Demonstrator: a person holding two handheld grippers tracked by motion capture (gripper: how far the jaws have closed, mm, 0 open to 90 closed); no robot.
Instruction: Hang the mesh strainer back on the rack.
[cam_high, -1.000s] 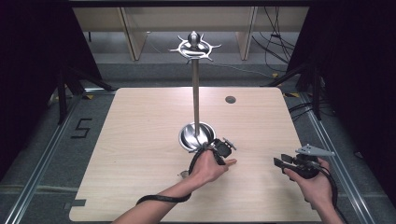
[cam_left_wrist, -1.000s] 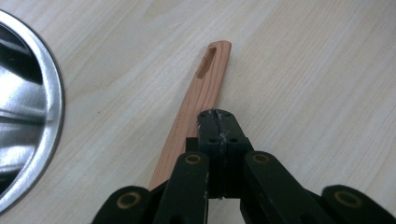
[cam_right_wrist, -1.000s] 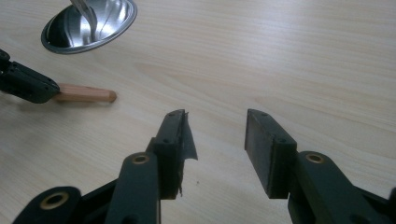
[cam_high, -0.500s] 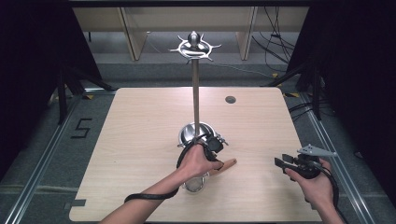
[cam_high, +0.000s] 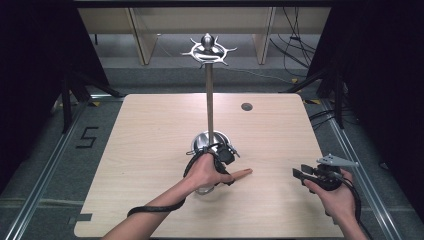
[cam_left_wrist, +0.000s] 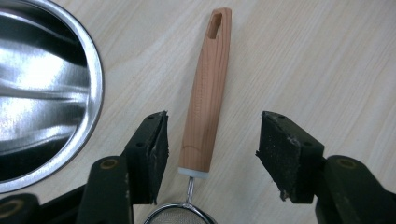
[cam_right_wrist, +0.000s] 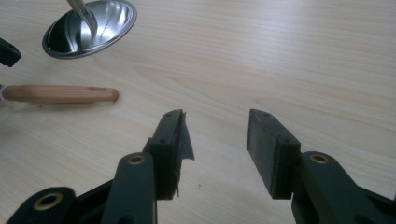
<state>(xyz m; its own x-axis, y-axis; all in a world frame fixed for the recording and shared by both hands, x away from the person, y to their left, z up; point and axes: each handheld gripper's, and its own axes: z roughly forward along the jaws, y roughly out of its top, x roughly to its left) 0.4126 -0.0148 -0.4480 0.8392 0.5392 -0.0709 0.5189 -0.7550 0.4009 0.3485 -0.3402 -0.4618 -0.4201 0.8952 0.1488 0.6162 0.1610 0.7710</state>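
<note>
Left gripper (cam_left_wrist: 210, 140): jaws have just been opening, now spread wide, nothing pinched. Strainer's wooden handle (cam_left_wrist: 206, 93) lies flat on the table (cam_high: 150, 130) between the pads, nearer the left one and touching neither, just right of the steel stand base (cam_left_wrist: 42, 93). Best to lift straight clear without nudging it. Right gripper (cam_right_wrist: 215, 140) spread, empty, at near right.

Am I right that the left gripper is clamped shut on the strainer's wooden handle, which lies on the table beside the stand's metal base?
Not quite: the left gripper is open. In the left gripper view its jaws, which have just been opening, stand apart on either side of the wooden handle without pressing it. The rest holds: the strainer lies on the table beside the stand's metal base.
</note>
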